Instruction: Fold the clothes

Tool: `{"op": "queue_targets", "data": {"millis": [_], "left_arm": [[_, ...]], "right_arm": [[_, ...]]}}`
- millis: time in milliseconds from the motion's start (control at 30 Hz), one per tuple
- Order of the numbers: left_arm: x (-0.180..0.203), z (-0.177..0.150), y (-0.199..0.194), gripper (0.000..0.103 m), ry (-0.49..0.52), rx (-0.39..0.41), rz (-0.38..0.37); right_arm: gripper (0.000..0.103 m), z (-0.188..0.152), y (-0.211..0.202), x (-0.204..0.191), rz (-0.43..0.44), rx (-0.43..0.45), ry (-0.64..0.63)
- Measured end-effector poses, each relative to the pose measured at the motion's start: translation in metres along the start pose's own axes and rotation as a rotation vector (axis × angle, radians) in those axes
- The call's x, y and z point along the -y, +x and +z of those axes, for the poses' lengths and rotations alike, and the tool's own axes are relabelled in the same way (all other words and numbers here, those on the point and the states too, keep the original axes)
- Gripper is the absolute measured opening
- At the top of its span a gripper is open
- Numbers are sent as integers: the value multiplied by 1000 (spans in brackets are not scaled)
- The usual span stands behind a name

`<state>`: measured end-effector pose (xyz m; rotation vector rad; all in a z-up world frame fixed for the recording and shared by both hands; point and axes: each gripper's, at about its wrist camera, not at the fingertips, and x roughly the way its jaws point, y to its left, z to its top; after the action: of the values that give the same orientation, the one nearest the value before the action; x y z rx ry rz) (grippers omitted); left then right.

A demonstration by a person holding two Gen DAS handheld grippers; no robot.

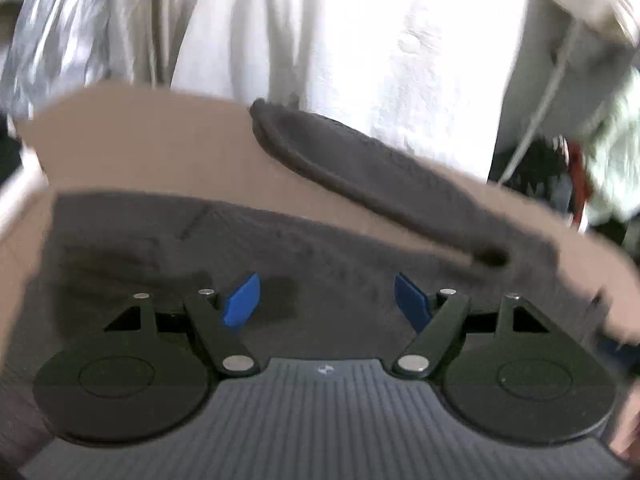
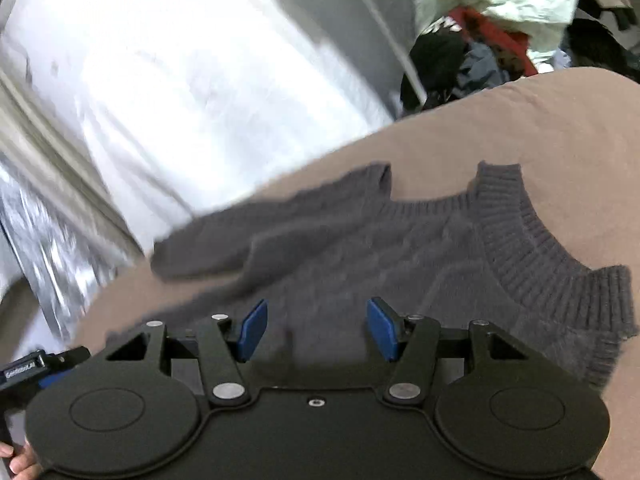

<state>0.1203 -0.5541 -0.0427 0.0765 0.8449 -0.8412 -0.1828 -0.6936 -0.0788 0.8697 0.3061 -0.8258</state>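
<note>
Left gripper (image 1: 327, 300) hangs low over the sweater (image 1: 360, 248), jaws spread wide, nothing between the blue pads (image 1: 242, 300); I cannot tell whether they touch the knit. Right gripper (image 2: 316, 330) same: wide apart, empty, low over the sweater's body just below the collar (image 2: 516, 236). Sweater is dark grey knit, spread on a tan table (image 1: 140, 148), with one sleeve (image 1: 360, 176) lying diagonally over the body in the left view and reaching toward the table's far edge. Ribbed collar and a ribbed band show clearly in the right view. I judge it soft, limp and light, with some bulk; fuzzy surface should grip the pads well, not slip. It will sag and stretch if lifted by one point, and a thin pinch may pick up only the top layer. Best holds, as I read it: the ribbed edges, collar or cuff, where the knit is thicker and firmer, or the shoulder seam. Both views are motion-blurred. Clutter of other clothes (image 2: 480, 48) sits beyond the table.
</note>
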Motion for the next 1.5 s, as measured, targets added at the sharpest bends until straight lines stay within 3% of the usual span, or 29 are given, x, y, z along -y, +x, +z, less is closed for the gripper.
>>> {"op": "queue_targets", "data": {"millis": [67,267,433,500,600,700,767,800,833,867,900,967,1033,1167,1300,1367,1400,1500], "left_arm": [[-2,13,11,77,-83,-10,-61],[-4,55,75,80,-200,-76,-6],[-31,90,149,81,-446,-98,-35],[-35,102,172,82,-480,-94,-2],[-34,113,202,86,-494,-111,48],[-45,112,231,95,-671,-163,2],[-47,110,240,96,-752,-134,0],[-44,111,242,92,-735,-114,-5],[-36,117,247,46,-646,-119,-50],[-28,123,250,17,-554,-122,-91],[-12,127,246,8,-434,-108,-101],[15,132,230,7,-248,-42,-122],[31,132,207,7,-203,-5,-189],[50,119,134,6,-178,60,-453],[49,62,45,6,-103,110,-733],[46,17,3,6,-4,124,-842],[43,-5,-11,7,47,119,-842],[42,-73,-35,7,219,-7,-678]], "right_arm": [[61,-1,5,6,3,12,32],[61,-1,7,5,25,7,71],[61,5,-4,10,89,49,109],[61,5,-3,14,108,57,134],[61,5,7,16,90,39,132],[61,3,20,17,57,-8,113],[61,1,26,16,35,-28,99],[61,1,28,17,28,-33,98],[61,1,29,17,22,-36,98],[61,1,29,19,26,-35,98],[61,2,30,20,31,-35,101],[61,2,31,26,49,-39,121],[61,2,33,34,71,-50,171],[61,-2,36,48,131,-91,284],[65,-3,33,51,181,-112,346],[68,-4,30,56,207,-113,401],[71,-6,29,61,219,-113,440],[74,-12,23,80,266,-113,601]]}}
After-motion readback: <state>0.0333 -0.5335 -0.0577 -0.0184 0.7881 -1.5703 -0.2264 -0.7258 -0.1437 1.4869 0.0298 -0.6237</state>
